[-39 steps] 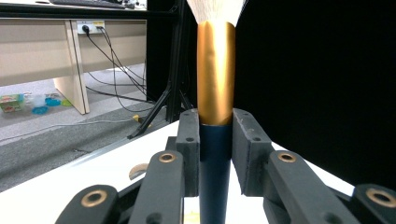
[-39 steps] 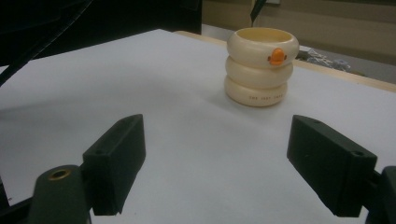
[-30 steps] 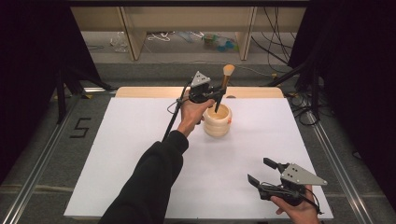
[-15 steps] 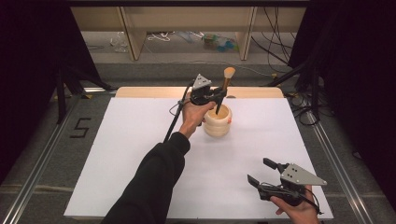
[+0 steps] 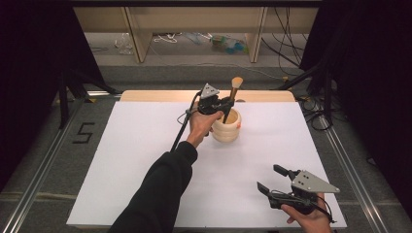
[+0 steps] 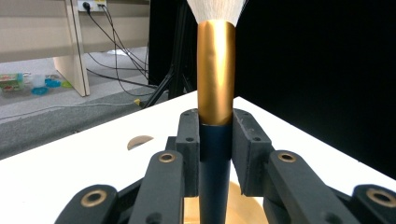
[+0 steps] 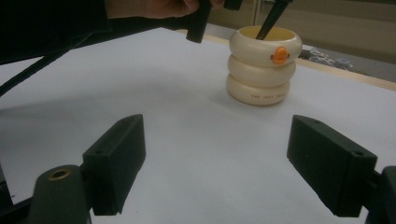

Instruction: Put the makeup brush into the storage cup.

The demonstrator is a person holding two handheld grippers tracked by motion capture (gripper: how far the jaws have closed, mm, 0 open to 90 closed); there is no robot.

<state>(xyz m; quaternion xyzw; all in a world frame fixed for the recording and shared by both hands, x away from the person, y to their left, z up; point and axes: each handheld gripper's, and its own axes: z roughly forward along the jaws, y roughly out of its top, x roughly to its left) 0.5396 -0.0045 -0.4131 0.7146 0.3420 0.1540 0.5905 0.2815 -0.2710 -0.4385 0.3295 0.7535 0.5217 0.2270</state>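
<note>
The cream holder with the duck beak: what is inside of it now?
The dark handle of the makeup brush goes down into the cream holder, gripped by the left gripper. The holder's wall hides the handle's lower end and anything else inside.

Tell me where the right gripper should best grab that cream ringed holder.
Probably around the holder at a groove between its stacked rings, coming in level from the near side. It stands upright, and the brush held by the left gripper occupies its open top. The right gripper is open.
</note>
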